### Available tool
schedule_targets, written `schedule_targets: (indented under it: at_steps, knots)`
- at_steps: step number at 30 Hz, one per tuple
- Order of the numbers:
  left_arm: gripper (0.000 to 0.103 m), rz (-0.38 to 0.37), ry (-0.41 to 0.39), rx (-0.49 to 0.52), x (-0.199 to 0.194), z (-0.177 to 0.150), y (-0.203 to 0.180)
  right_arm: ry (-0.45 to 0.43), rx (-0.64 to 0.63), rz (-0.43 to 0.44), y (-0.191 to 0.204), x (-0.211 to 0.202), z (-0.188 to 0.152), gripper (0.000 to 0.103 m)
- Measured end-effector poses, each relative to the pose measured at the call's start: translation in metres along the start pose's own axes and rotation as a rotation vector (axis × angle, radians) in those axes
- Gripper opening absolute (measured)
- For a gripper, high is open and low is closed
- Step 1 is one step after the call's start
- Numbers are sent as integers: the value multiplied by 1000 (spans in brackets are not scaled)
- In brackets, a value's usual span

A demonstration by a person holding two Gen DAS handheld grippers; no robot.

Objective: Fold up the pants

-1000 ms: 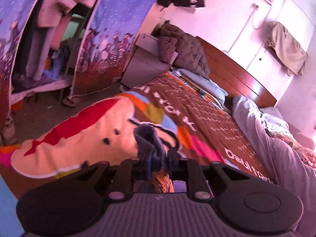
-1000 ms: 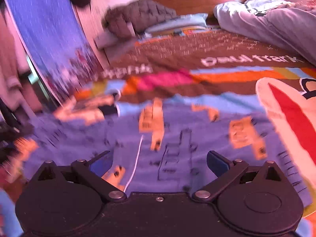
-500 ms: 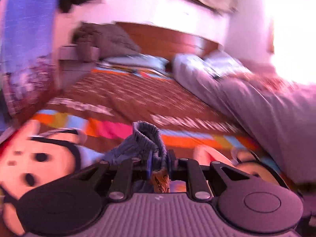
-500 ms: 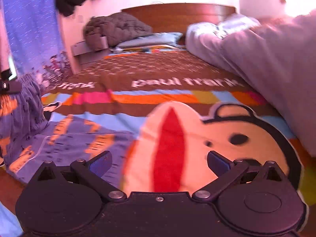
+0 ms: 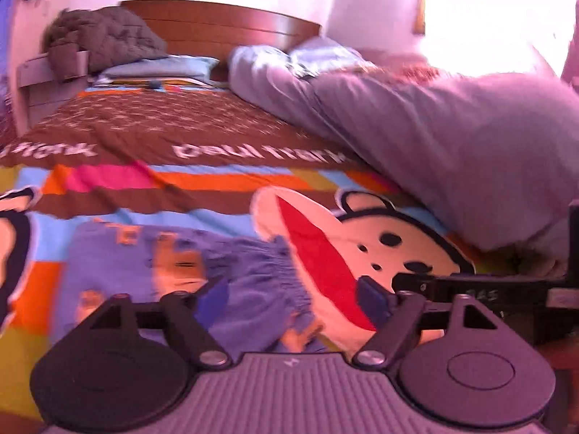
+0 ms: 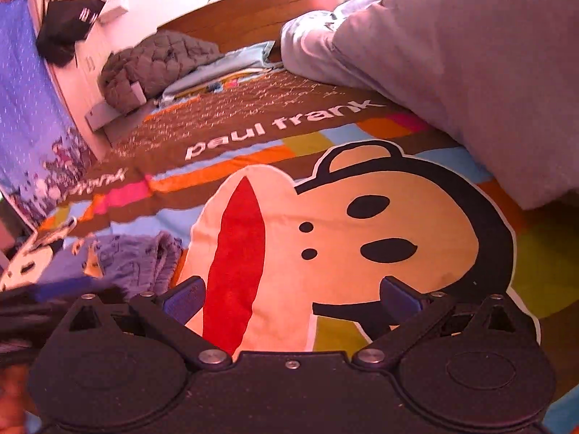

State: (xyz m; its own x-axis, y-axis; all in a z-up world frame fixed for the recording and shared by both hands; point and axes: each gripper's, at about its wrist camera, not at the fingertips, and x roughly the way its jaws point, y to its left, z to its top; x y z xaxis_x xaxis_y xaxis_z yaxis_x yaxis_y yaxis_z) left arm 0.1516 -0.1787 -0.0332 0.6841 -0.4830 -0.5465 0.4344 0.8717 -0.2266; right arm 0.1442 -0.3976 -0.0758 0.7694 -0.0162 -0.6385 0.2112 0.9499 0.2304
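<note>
The pants (image 5: 188, 267) are blue with orange patches and lie on the colourful bedspread (image 5: 224, 181); their gathered waistband points right. My left gripper (image 5: 293, 296) is open just above the waistband and holds nothing. In the right wrist view the pants (image 6: 134, 260) lie bunched at the left. My right gripper (image 6: 293, 298) is open and empty over the monkey face print (image 6: 362, 235), right of the pants. Part of the right gripper's body (image 5: 488, 289) shows at the right of the left wrist view.
A bulky grey duvet (image 5: 452, 152) is heaped along the bed's right side. Pillows (image 5: 163, 68) and a dark quilted jacket (image 5: 101, 39) lie against the wooden headboard (image 5: 224, 25). A blue printed curtain (image 6: 29, 115) hangs left of the bed.
My left gripper has opened and let go of the pants waistband, which now lies on the bedspread. My right gripper has stayed open and swung right over the monkey print.
</note>
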Motion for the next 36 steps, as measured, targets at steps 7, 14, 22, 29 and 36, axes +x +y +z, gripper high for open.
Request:
schedule_targets:
  at_steps: [7, 14, 22, 29, 36]
  knots:
    - [101, 245, -44, -145, -45, -4, 83, -21, -101, 56, 57, 8, 13, 102]
    - [101, 194, 54, -428, -31, -35, 156, 119, -440, -52, 132, 53, -11, 102]
    - [101, 153, 22, -475, -39, -40, 171, 106, -393, -84, 125, 35, 14, 102]
    - [102, 179, 54, -440, -27, -35, 159, 24, -532, 74, 206, 69, 19, 102]
    - [103, 189, 68, -427, -25, -34, 158, 25, -806, 66, 224, 104, 6, 102]
